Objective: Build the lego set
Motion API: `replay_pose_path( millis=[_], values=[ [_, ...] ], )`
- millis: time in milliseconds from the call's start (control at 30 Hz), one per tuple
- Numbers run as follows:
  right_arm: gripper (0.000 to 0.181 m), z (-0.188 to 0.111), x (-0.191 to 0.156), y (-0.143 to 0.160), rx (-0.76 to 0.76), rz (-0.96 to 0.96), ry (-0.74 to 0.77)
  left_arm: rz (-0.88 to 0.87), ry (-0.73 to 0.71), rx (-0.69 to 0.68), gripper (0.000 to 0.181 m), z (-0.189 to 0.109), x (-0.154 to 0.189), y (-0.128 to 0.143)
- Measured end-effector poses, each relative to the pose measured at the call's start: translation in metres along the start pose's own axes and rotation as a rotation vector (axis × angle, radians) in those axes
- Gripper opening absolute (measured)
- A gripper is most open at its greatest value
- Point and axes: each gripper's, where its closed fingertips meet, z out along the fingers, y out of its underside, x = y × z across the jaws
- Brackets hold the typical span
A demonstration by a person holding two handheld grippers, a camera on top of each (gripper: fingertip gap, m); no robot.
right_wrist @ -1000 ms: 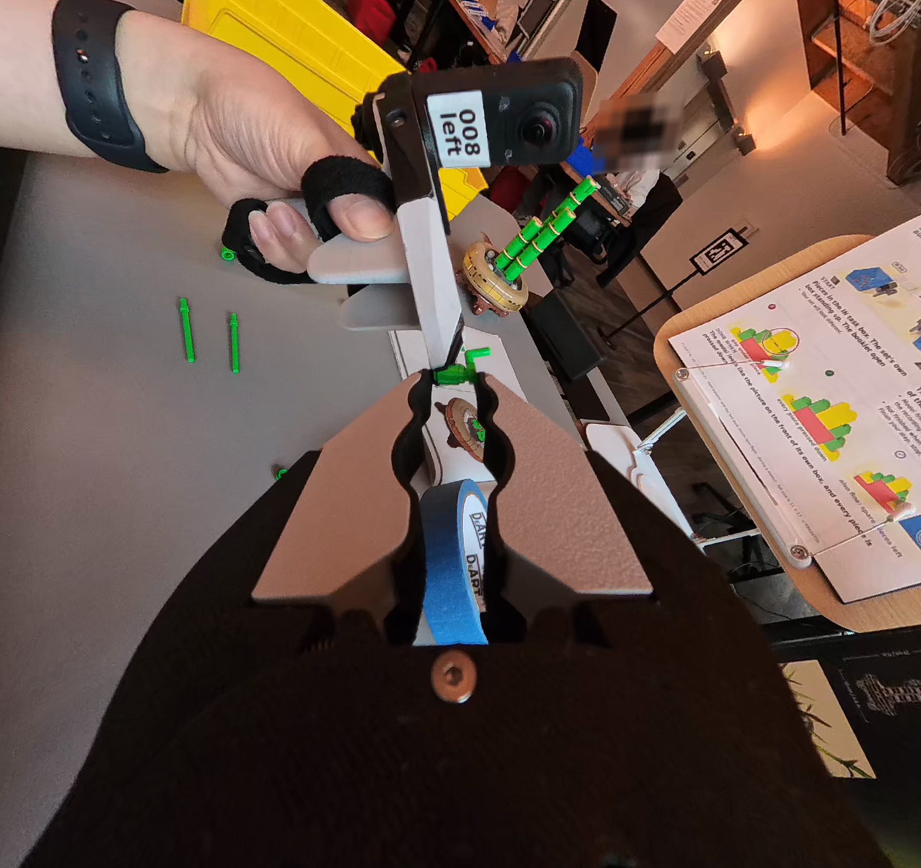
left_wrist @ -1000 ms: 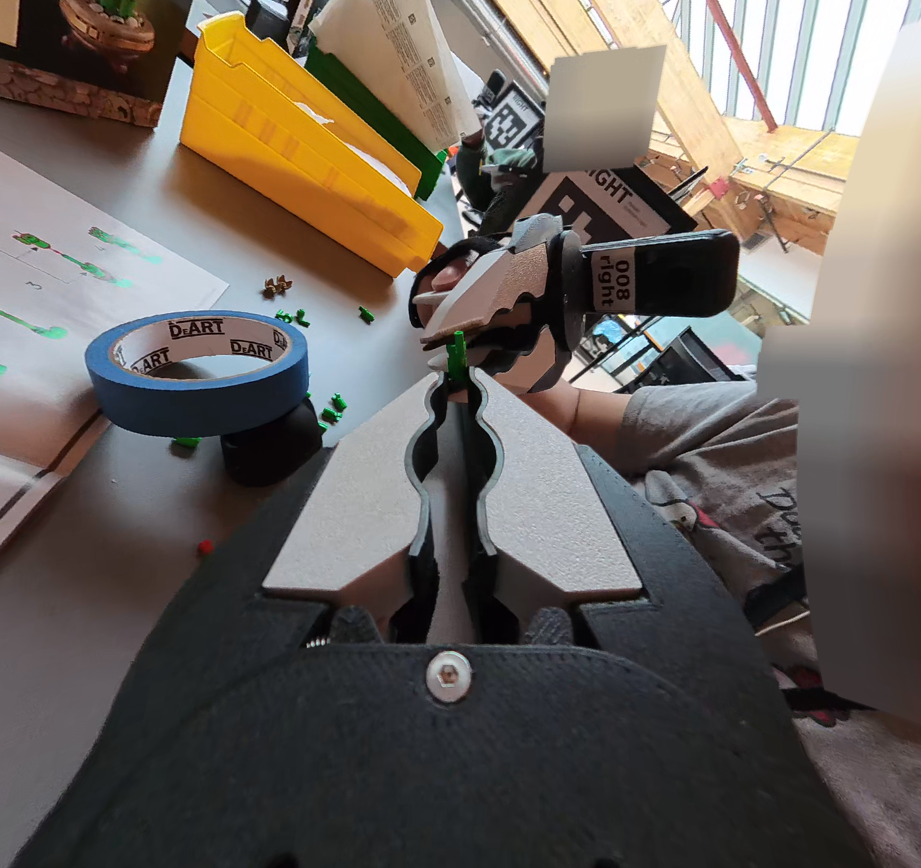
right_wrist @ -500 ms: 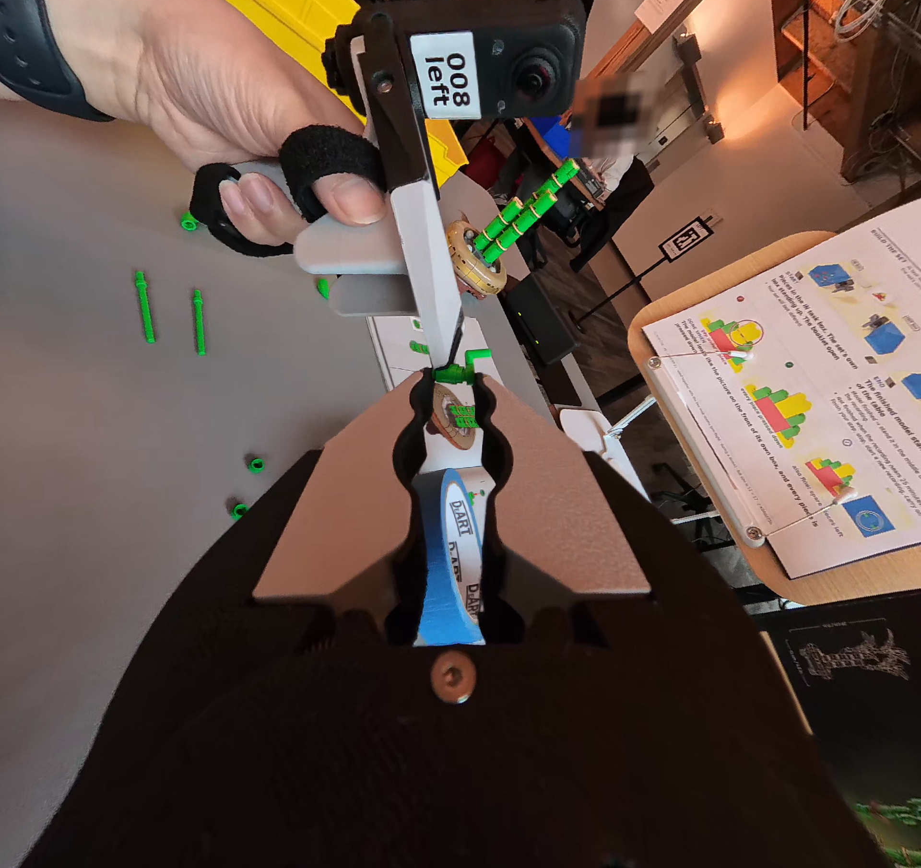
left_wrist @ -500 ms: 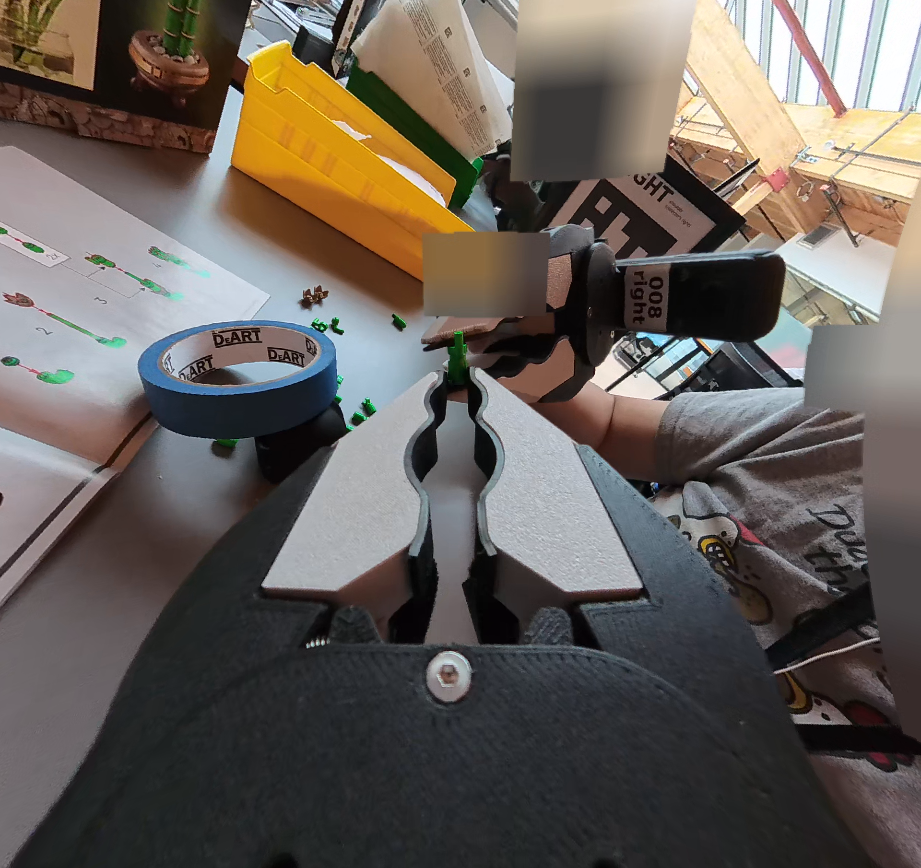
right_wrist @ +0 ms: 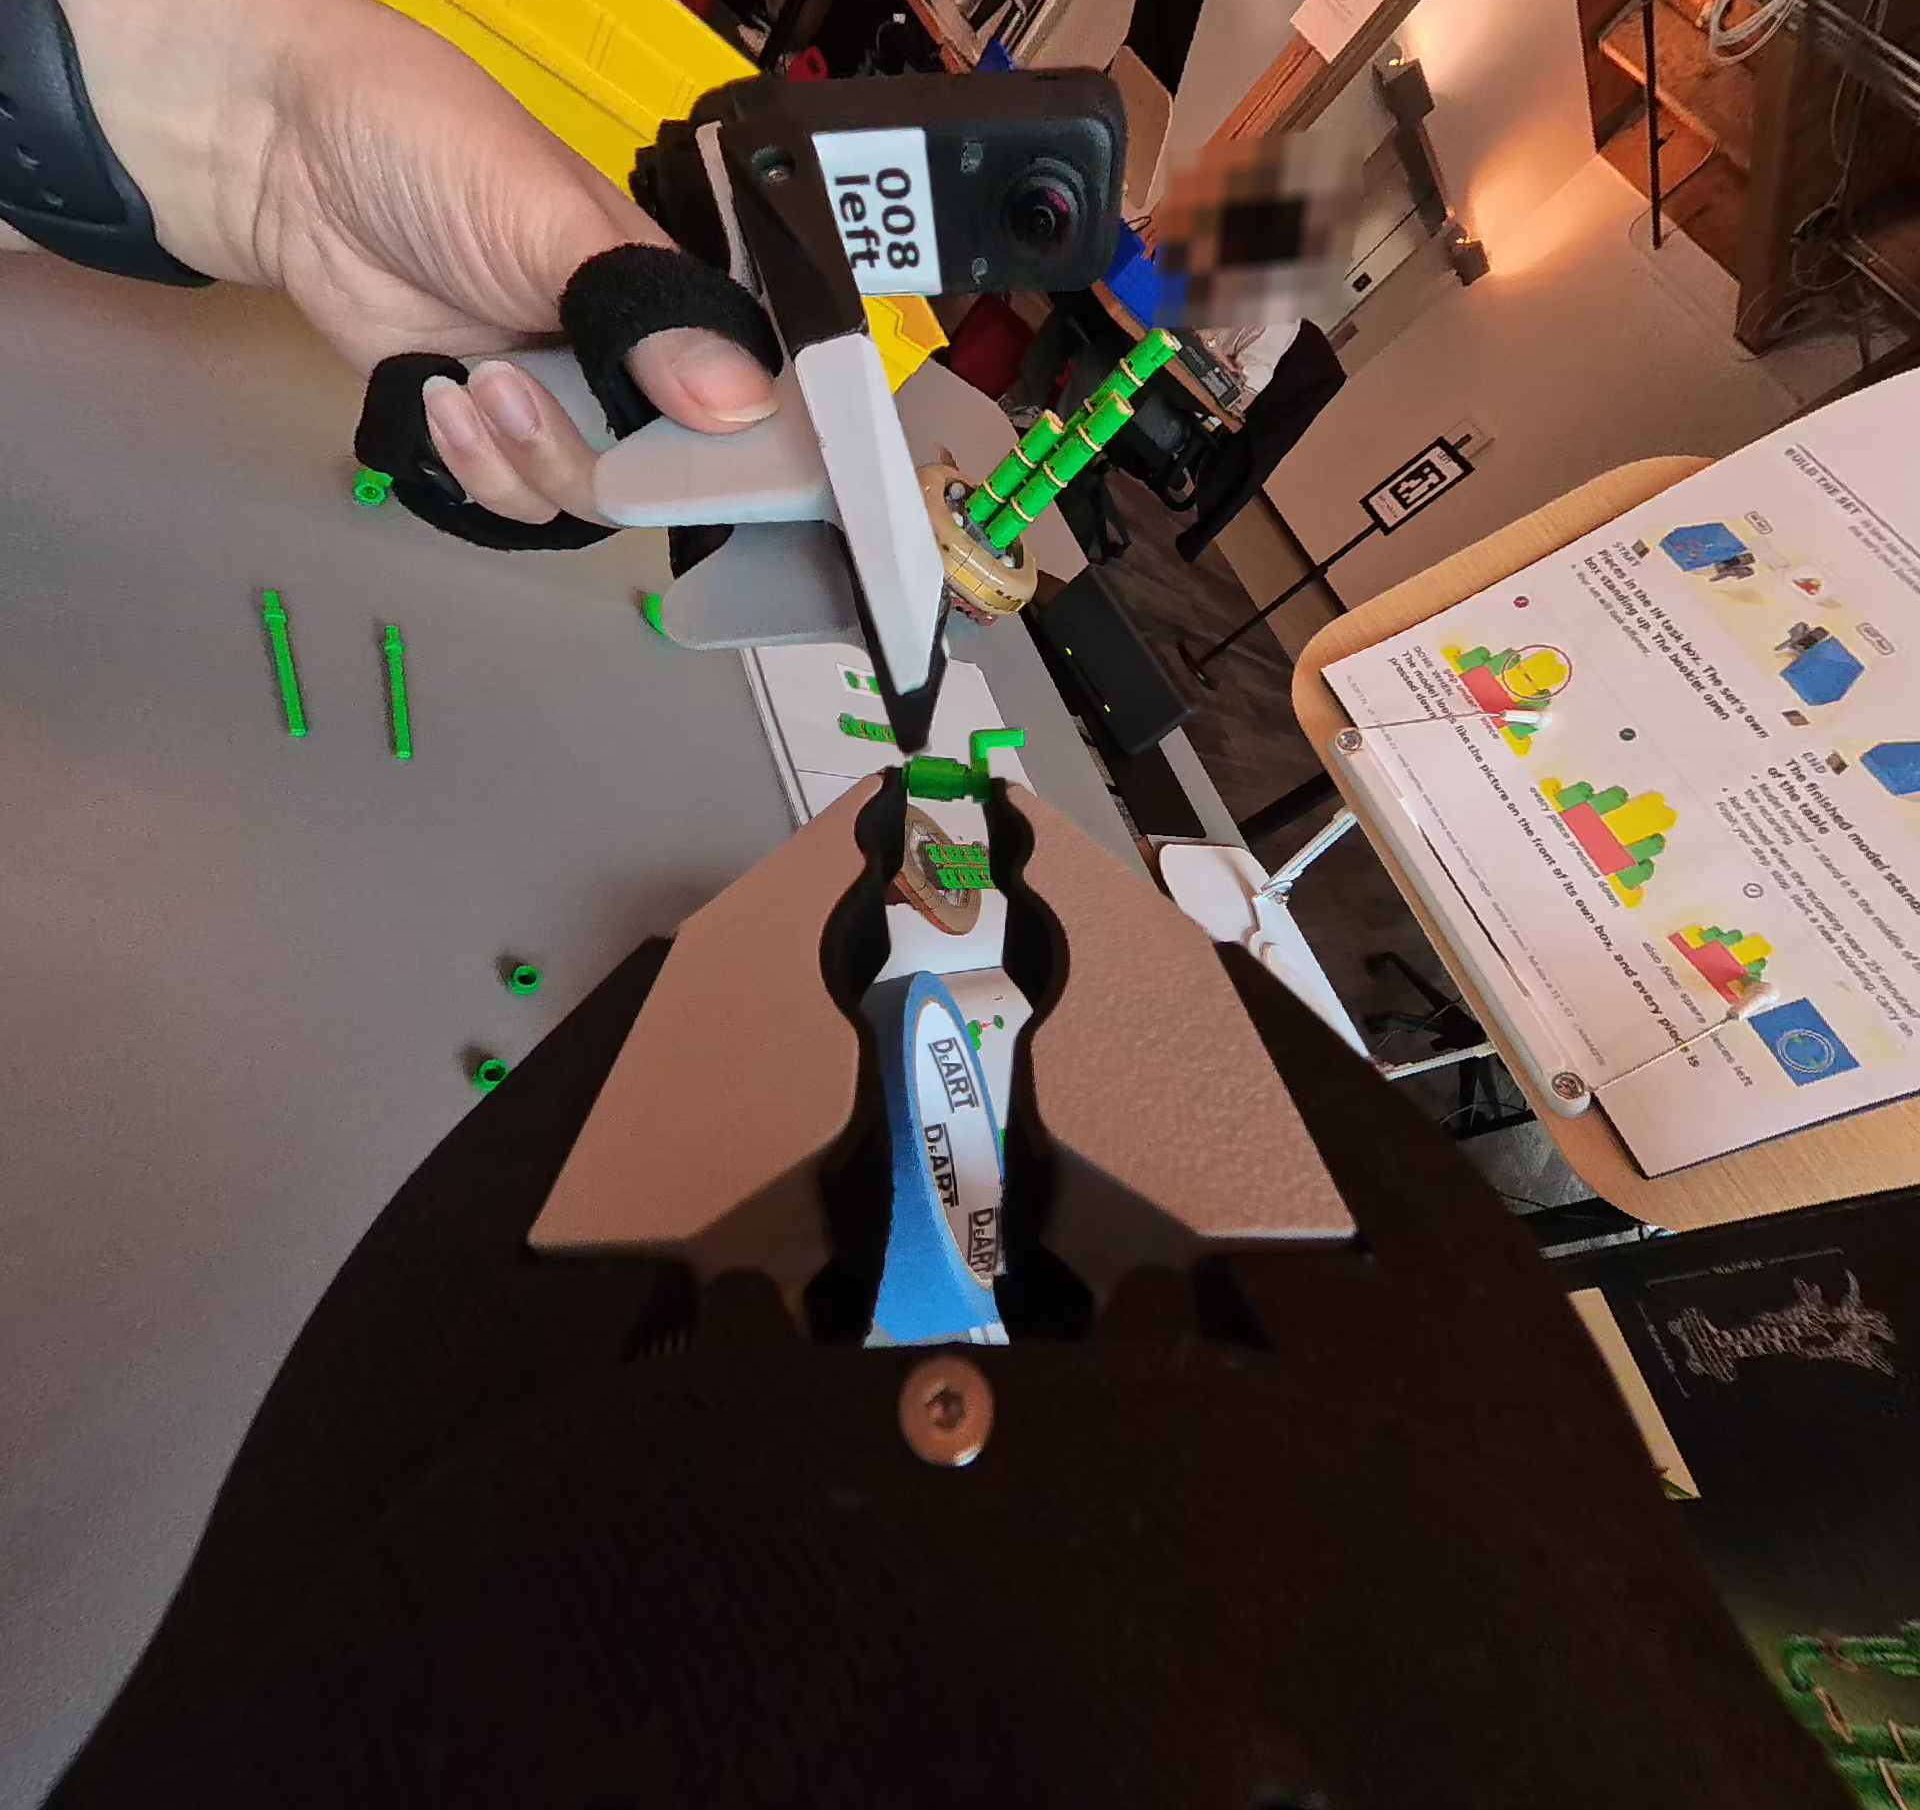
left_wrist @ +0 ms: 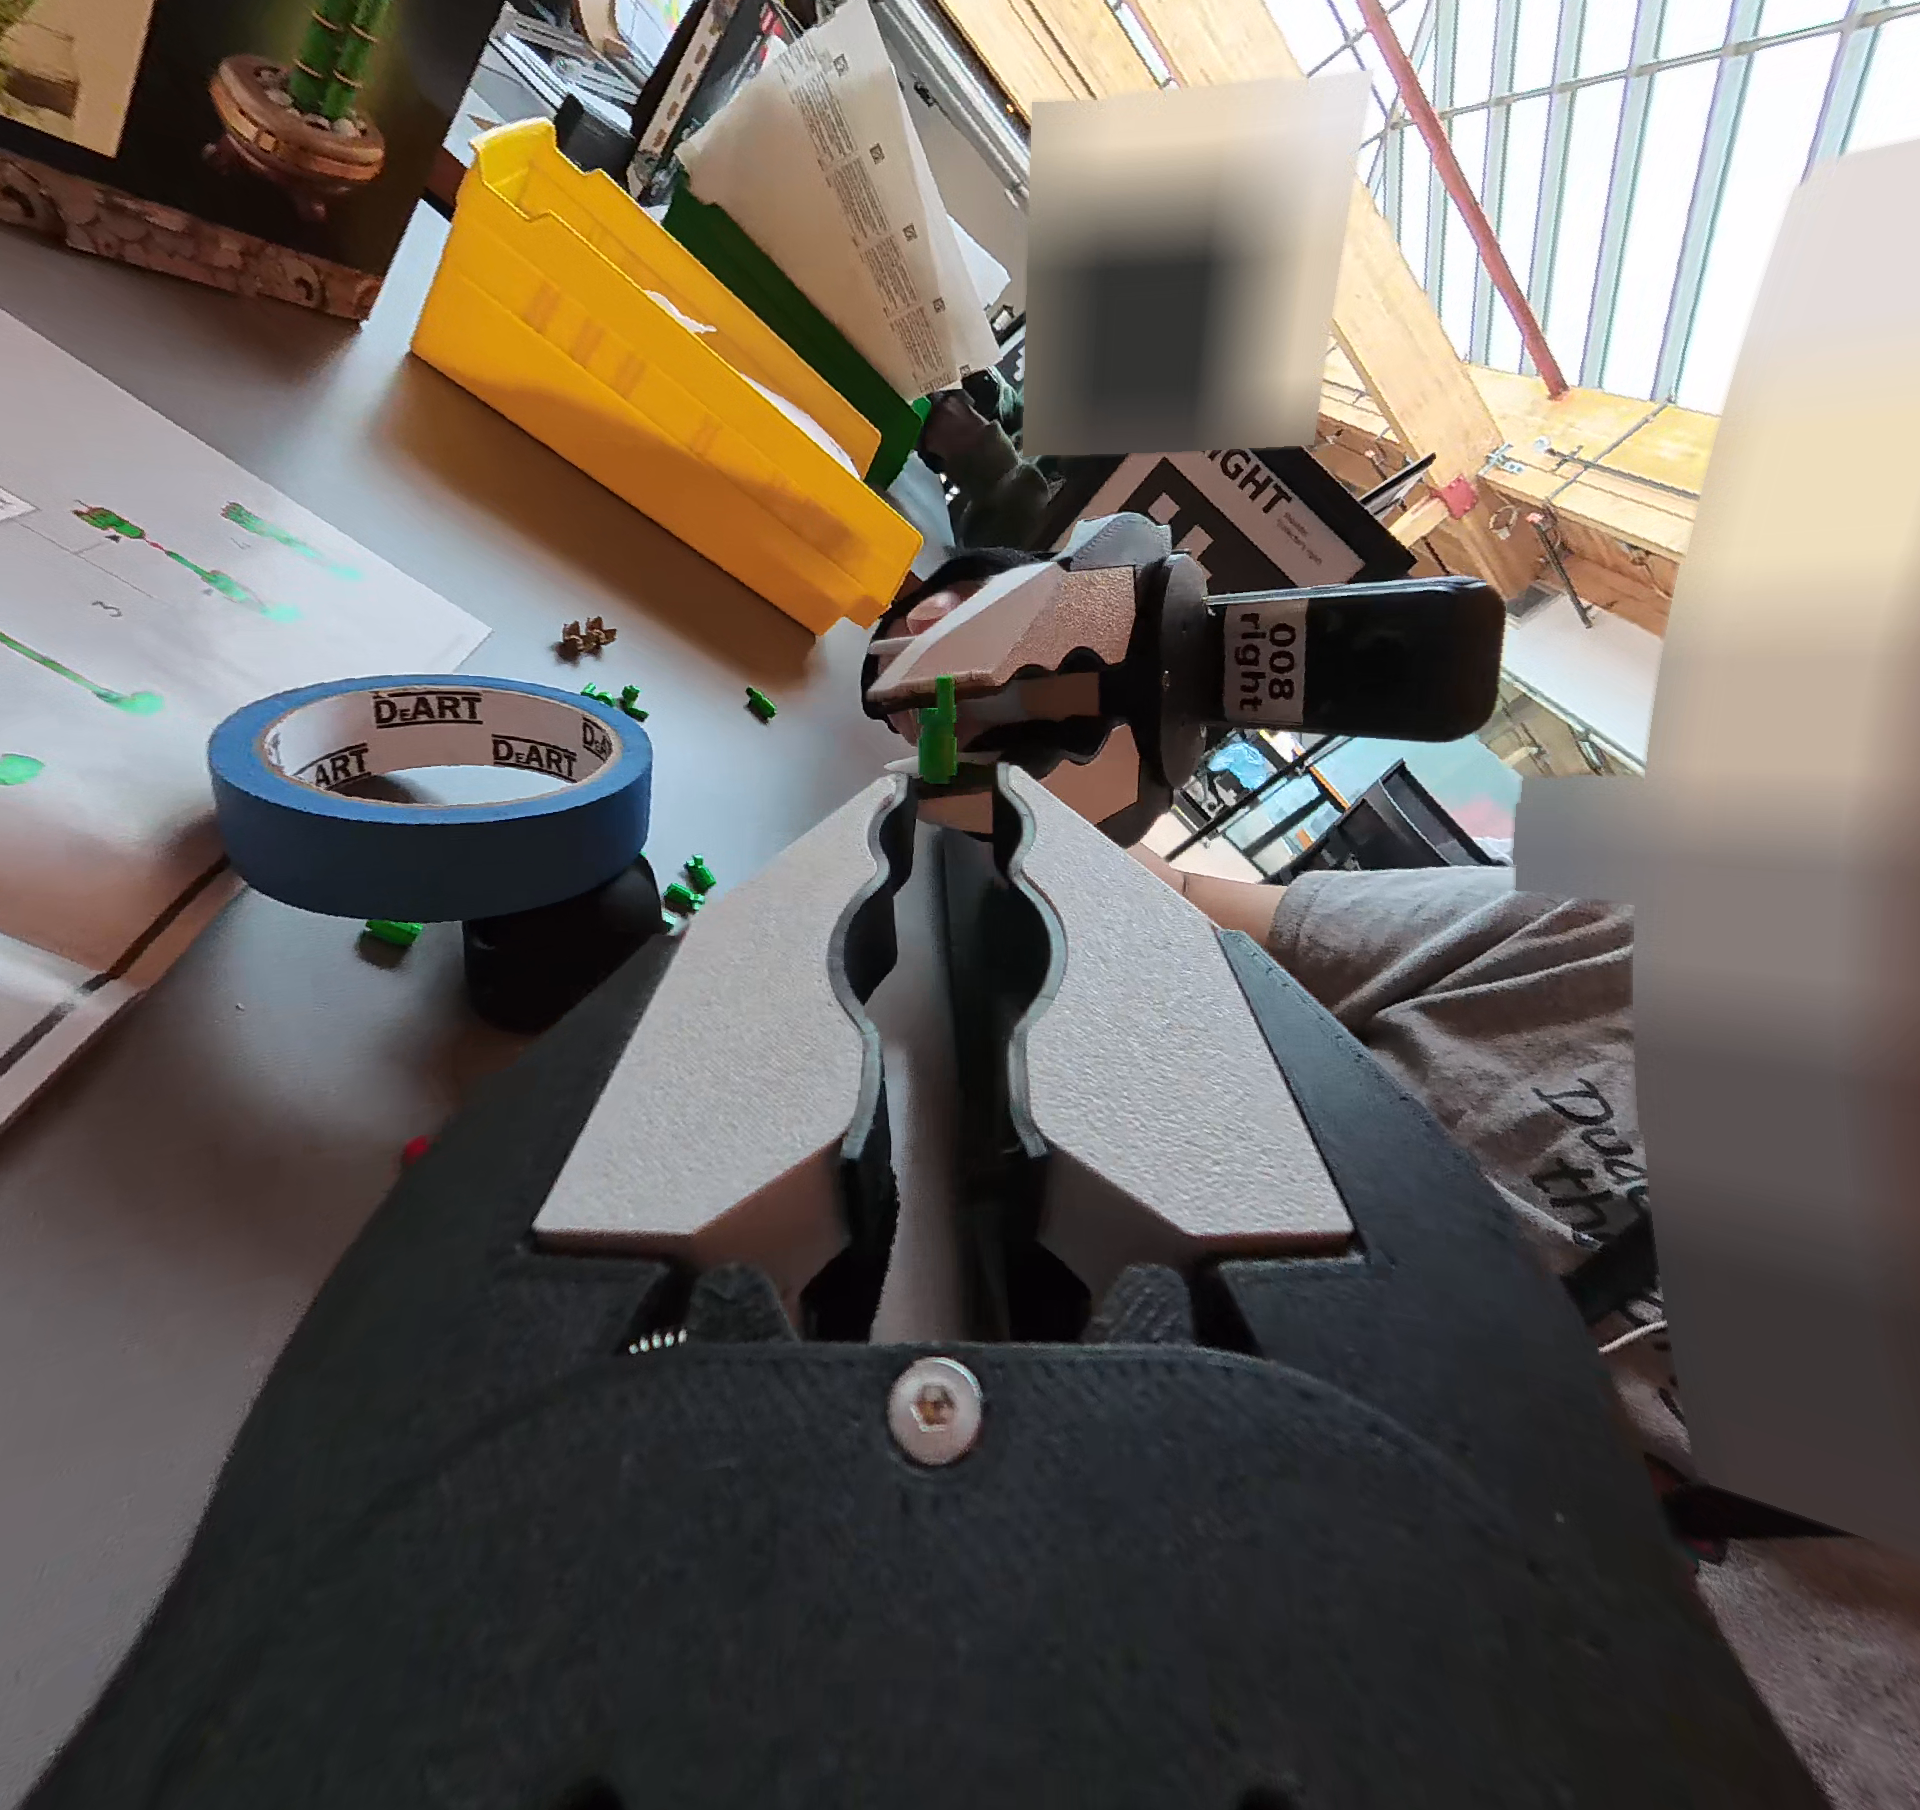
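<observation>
My right gripper (right_wrist: 943,781) is shut on a small green lego piece (right_wrist: 940,779), a short cylinder with a bent stem, held in the air. In the left wrist view the right gripper (left_wrist: 940,721) holds this piece (left_wrist: 941,726) upright by its ends. My left gripper (left_wrist: 951,781) has a narrow gap between its tips and sits just at the piece's end. In the right wrist view the left gripper (right_wrist: 914,737) points down at the piece, with a sliver of space between them. The part-built bamboo model (right_wrist: 1049,451) stands behind it.
A blue tape roll (left_wrist: 431,794) rests on a black object by the open instruction booklet (left_wrist: 156,617). A yellow bin (left_wrist: 644,410) and the set box (left_wrist: 208,98) stand at the back. Loose green pieces (left_wrist: 688,875) and two green rods (right_wrist: 281,664) lie on the grey table. Both grippers' tips are close together, under 4 cm apart.
The left gripper's tips have parted slightly and its tip has drawn just off the green piece. The right gripper still holds the piece. Both cameras shifted a little.
</observation>
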Motion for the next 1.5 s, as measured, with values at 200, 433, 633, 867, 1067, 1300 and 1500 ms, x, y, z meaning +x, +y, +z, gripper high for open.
replay_pose_path(
  millis=[200, 433, 633, 867, 1067, 1300, 1500],
  values=[
    [0.013, 0.000, -0.001, 0.000, -0.014, -0.026, -0.001, 0.032, -0.006, -0.012, 0.010, 0.003, 0.000, 0.002],
    [0.013, 0.003, -0.008, -0.001, -0.033, -0.095, -0.010, 0.072, -0.014, -0.052, 0.007, 0.008, -0.001, 0.009],
    [0.013, 0.002, -0.006, -0.003, -0.025, -0.093, 0.002, 0.093, -0.020, -0.036, 0.005, 0.010, -0.001, 0.006],
    [0.013, 0.003, -0.006, -0.002, -0.033, -0.105, 0.011, 0.061, 0.013, 0.013, 0.010, 0.008, 0.002, -0.001],
    [0.013, 0.004, -0.008, 0.000, -0.045, -0.104, -0.002, 0.088, -0.031, 0.004, 0.004, 0.008, -0.003, 0.000],
    [0.013, 0.006, -0.009, 0.001, -0.038, -0.076, -0.011, 0.084, -0.039, -0.005, 0.004, 0.007, -0.005, 0.001],
    [0.015, 0.007, -0.009, -0.001, -0.033, -0.075, 0.004, 0.083, -0.040, -0.006, 0.004, 0.006, -0.005, 0.001]
  ],
)
